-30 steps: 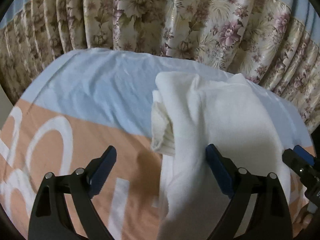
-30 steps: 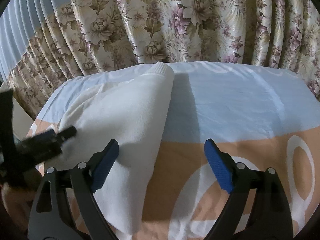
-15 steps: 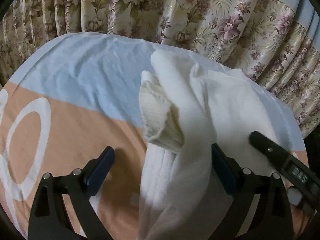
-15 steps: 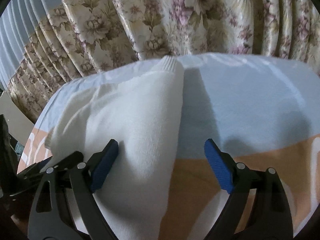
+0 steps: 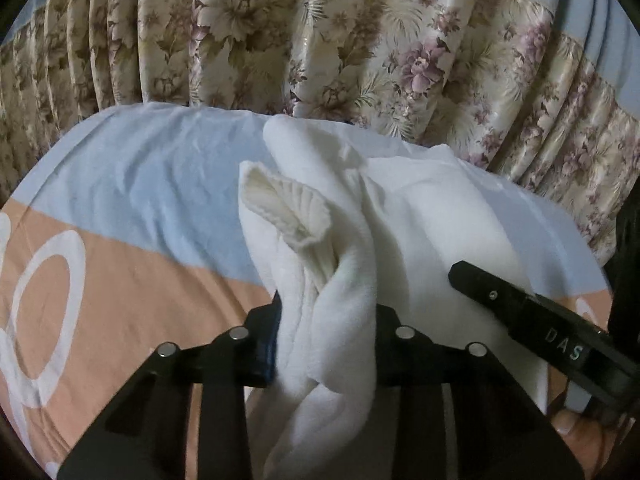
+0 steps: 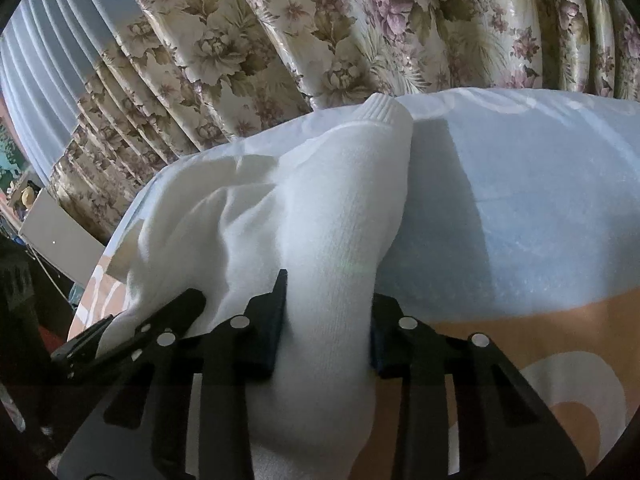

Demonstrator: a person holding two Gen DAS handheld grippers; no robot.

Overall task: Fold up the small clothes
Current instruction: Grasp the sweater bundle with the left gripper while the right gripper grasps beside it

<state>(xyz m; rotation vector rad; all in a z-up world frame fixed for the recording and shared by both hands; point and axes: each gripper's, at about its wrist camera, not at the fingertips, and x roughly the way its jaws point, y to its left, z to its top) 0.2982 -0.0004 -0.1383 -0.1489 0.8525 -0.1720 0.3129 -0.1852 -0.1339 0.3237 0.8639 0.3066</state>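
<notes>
A white knit garment (image 5: 420, 216) lies bunched on the bed, a ribbed cuff (image 5: 288, 208) turned up at its left side. My left gripper (image 5: 326, 340) is shut on a thick fold at the garment's near left edge. In the right wrist view the same garment (image 6: 320, 208) stretches away to a ribbed cuff (image 6: 384, 110) at the far end. My right gripper (image 6: 326, 332) is shut on the near right fold. Each gripper shows in the other's view: the right one (image 5: 540, 320) at lower right, the left one (image 6: 132, 332) at lower left.
The bed sheet (image 5: 140, 184) is pale blue at the far side and orange with white rings (image 5: 48, 292) nearer me. Floral curtains (image 5: 320, 40) hang close behind the bed. A white board and clutter (image 6: 52, 236) stand off the bed's left edge.
Both grippers were open astride the garment's near edges; now both have closed on folds of it. Both moved in closer and the cloth bunched up between the jaws.
</notes>
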